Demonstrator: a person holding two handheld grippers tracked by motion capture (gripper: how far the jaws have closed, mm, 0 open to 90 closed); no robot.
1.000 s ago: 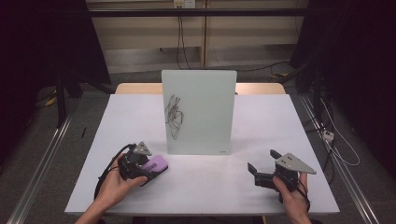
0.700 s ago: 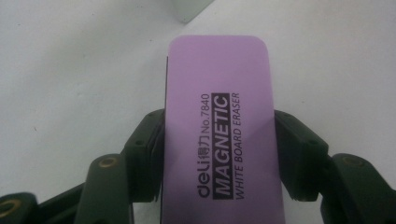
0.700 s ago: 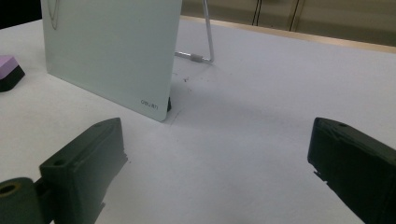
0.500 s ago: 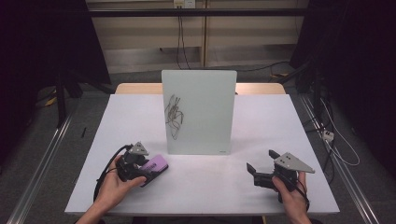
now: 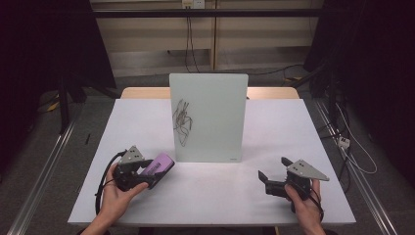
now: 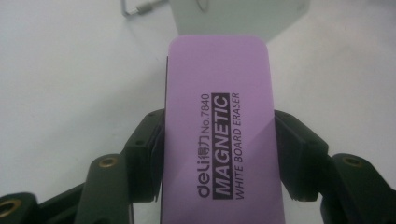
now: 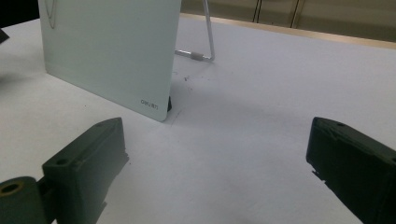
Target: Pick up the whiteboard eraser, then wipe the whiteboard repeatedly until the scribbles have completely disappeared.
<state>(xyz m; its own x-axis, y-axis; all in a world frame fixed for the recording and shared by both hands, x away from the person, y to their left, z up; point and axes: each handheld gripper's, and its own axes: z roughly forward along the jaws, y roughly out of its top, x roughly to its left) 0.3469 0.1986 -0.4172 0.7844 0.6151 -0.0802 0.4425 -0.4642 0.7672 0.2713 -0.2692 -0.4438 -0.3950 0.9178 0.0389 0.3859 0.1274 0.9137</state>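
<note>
The white tabletop (image 5: 274,122) carries an upright whiteboard (image 5: 210,117) with a black scribble, standing at the middle. Near the front-left corner the left claw (image 5: 155,171) is clenched on a purple eraser (image 6: 222,121). Near the front-right corner the right claw (image 5: 268,178) is released, holding nothing.

Board: upright pale glass whiteboard (image 5: 209,117) at the middle of the white counter (image 5: 274,127).
Eraser: purple rectangular whiteboard eraser (image 5: 160,165) near the board's front-left corner.
Stand: thin wire stand (image 7: 205,37) behind the board.
</note>
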